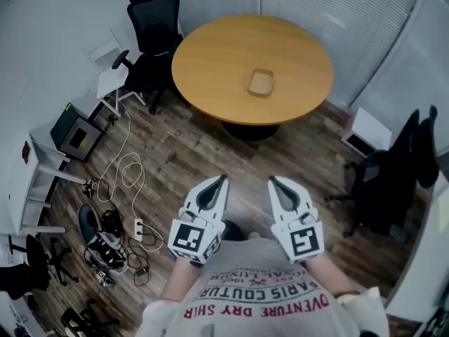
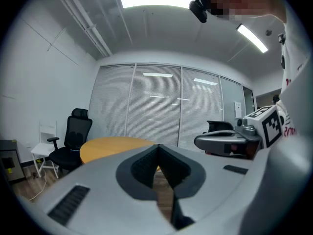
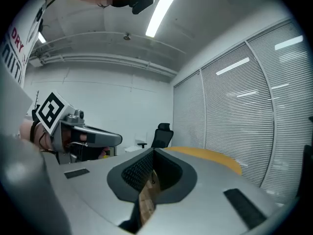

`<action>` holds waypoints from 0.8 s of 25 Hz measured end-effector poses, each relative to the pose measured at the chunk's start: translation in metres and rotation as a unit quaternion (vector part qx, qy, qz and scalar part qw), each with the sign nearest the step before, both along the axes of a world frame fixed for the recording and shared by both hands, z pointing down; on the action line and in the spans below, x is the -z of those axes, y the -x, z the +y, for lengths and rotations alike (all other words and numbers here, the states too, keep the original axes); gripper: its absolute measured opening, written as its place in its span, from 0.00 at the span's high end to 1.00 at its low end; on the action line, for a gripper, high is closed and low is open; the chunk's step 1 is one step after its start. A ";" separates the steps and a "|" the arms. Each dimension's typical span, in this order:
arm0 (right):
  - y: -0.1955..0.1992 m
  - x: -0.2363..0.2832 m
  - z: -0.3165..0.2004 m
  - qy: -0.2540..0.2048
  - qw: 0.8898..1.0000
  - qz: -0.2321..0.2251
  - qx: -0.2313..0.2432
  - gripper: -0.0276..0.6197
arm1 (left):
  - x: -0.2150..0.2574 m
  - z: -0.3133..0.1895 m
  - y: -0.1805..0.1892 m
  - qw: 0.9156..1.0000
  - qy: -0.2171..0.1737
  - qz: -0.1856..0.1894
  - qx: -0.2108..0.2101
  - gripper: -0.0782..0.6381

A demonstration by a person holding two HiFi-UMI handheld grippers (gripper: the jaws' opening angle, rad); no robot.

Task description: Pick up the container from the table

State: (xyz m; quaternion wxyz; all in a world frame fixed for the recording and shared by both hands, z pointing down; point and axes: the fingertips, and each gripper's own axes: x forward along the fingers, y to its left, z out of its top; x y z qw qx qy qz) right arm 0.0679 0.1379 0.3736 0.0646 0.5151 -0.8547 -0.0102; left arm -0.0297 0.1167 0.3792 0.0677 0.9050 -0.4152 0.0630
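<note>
Container (image 1: 260, 82): upper middle of frame, alone on the round worktop (image 1: 210, 55), free to grasp.
Left tool (image 1: 222, 180): jaws together, empty, lower middle, well apart from it.
Right tool (image 1: 273, 180): likewise closed and empty, probably just being carried.

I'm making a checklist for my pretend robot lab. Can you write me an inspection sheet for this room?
Surface: round wooden table, holding only the container.
Job's things: tan container sits on the table, right of its middle, not yet picked up.
Clutter: black box and a dark heap of gear on the floor at left.
Grippers: left gripper and right gripper are both shut and empty, over the floor short of the table.
Cables: white cable loops across the wooden floor towards a power strip.
Surroundings: black office chair beside the table, another chair at right, window blinds behind.
</note>
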 end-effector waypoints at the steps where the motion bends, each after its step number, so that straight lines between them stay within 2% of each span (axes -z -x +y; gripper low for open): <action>1: 0.000 -0.002 -0.008 0.003 1.000 0.001 0.000 0.96 | -0.004 -0.010 -0.002 1.000 0.003 0.000 -0.002 0.89; 5: -0.006 -0.015 -0.057 0.017 1.000 0.007 -0.020 0.96 | -0.018 -0.064 -0.007 1.000 0.008 0.003 -0.016 0.89; 11: -0.012 -0.024 -0.159 0.027 0.997 0.023 -0.068 0.96 | -0.021 -0.171 -0.016 0.998 0.011 0.014 -0.057 0.89; 20: -0.003 0.002 -0.308 0.001 0.990 -0.009 -0.138 0.96 | -0.006 -0.323 -0.011 0.989 -0.012 0.004 -0.146 0.89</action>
